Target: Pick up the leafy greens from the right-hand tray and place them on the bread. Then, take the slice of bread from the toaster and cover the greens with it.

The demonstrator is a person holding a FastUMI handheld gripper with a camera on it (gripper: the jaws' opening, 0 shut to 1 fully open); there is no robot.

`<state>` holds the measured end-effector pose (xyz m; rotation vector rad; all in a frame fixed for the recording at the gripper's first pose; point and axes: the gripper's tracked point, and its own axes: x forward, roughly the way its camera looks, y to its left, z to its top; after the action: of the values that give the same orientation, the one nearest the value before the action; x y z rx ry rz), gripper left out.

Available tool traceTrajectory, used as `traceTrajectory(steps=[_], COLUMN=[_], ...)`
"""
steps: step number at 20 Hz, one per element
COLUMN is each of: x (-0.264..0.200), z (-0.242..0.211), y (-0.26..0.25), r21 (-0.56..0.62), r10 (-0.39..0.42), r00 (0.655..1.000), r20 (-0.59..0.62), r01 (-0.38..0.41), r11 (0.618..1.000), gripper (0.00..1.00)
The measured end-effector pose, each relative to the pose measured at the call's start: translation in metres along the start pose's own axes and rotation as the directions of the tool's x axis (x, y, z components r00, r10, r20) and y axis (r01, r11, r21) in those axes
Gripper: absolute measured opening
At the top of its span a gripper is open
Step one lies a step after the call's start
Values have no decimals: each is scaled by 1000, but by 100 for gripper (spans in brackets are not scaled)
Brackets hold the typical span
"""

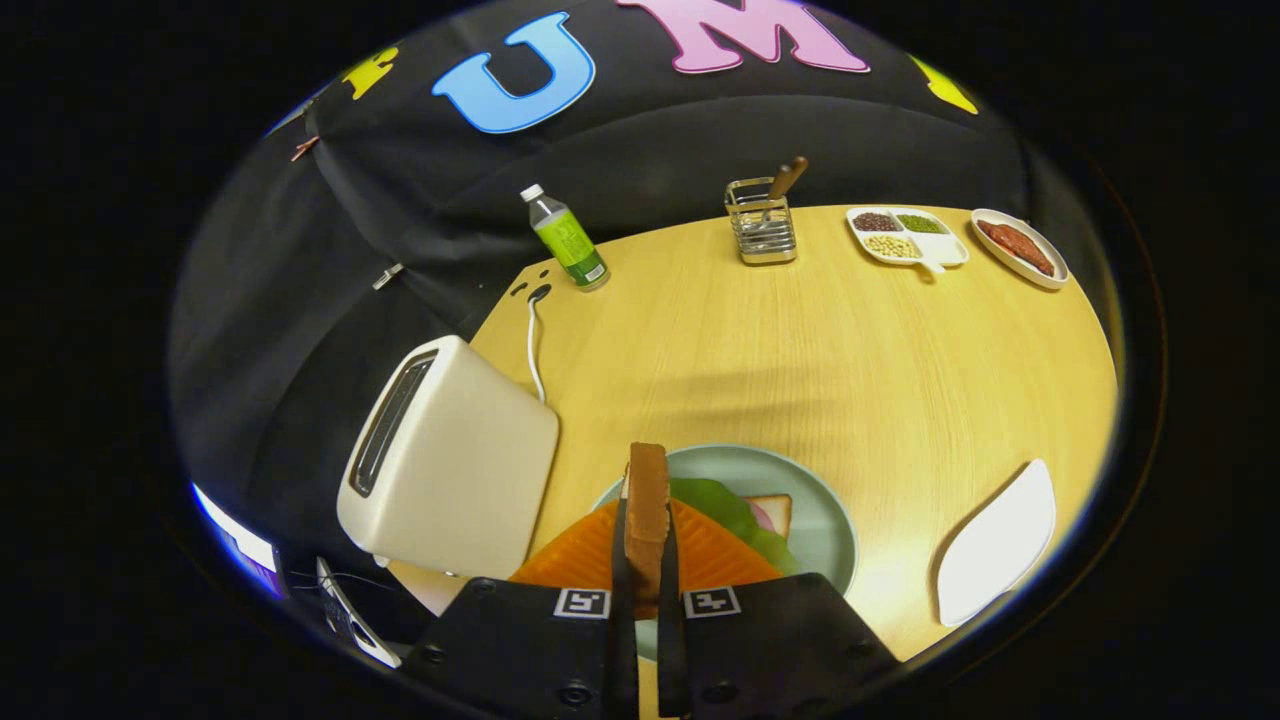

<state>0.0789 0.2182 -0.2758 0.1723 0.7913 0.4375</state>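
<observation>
My gripper point(648, 508) is shut on a brown slice of bread point(648, 485), held upright and edge-on between both fingers. It hangs over the near side of a pale green plate point(825, 510). On the plate, just beyond and right of the fingers, leafy greens point(722, 505) lie on another slice of bread point(773, 512), with something pink showing at their edge. The cream toaster point(450, 470) stands to the left of the plate, tilted in this view, its slot dark. To the right lies a bare white tray point(1000, 545).
At the far side of the round wooden table stand a green-labelled bottle point(567, 238), a wire utensil holder point(762, 228) with a wooden handle in it, a divided dish of beans point(905, 237) and a small dish of red meat point(1020, 247). A white cable point(533, 345) runs behind the toaster.
</observation>
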Motion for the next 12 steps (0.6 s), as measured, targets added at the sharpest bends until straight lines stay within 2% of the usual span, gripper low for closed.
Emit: traceTrajectory(steps=[7,10,11,12], x=[0,1,0,0], z=[-14,-14,-16,-15], y=[-31,-41,-44,-43], r21=[-19,-49,-53,-55], r10=[-91,-145,-153,-151], r00=[996,989,988,989], r20=[-11,-1,0,3], r01=[91,145,153,151], r11=[996,988,987,987], gripper=[18,34,42,46])
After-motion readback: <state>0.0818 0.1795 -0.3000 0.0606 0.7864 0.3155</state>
